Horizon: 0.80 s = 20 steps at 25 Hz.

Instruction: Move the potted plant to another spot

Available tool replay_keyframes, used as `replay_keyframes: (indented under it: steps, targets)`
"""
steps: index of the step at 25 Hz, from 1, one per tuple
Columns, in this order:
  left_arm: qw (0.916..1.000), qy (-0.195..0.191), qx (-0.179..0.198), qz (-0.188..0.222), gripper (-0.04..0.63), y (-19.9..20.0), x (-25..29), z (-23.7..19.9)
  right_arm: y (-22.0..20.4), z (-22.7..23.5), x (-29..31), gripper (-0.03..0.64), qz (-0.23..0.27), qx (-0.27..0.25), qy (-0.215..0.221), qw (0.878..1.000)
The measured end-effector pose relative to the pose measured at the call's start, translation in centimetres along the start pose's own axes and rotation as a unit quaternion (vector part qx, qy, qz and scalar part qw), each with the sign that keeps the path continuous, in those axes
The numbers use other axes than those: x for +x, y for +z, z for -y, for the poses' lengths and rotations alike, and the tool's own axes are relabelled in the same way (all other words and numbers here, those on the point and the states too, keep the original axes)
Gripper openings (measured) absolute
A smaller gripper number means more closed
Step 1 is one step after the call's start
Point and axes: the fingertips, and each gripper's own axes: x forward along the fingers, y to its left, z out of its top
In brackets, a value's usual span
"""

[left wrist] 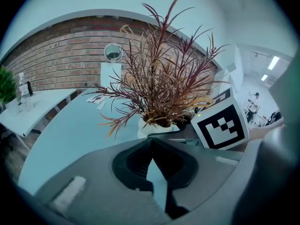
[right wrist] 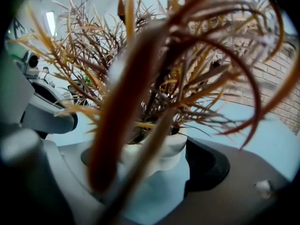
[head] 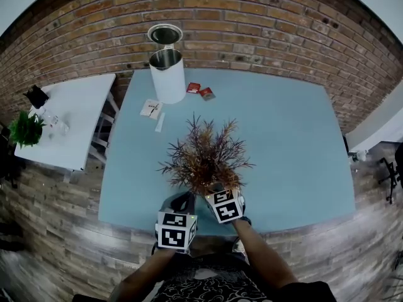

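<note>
While left gripper jaws meet (empty), right gripper jaws pinch the potted plant.

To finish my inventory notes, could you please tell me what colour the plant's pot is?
The pot is white; left gripper view.

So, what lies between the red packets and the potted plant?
Nothing: the head view shows bare blue table from the red packets to the potted plant; the paper slips lie off to the left.
</note>
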Motion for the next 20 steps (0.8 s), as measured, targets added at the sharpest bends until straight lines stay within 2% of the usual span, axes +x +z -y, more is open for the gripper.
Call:
replay_keyframes:
  steps: [20]
  targets:
    - [0.9999, 0.008, 0.009, 0.007, 0.000, 0.7, 1.6, 5.2, -2.1, 4.0, -2.6, 0.451, 0.000, 0.000, 0.001, 1.000]
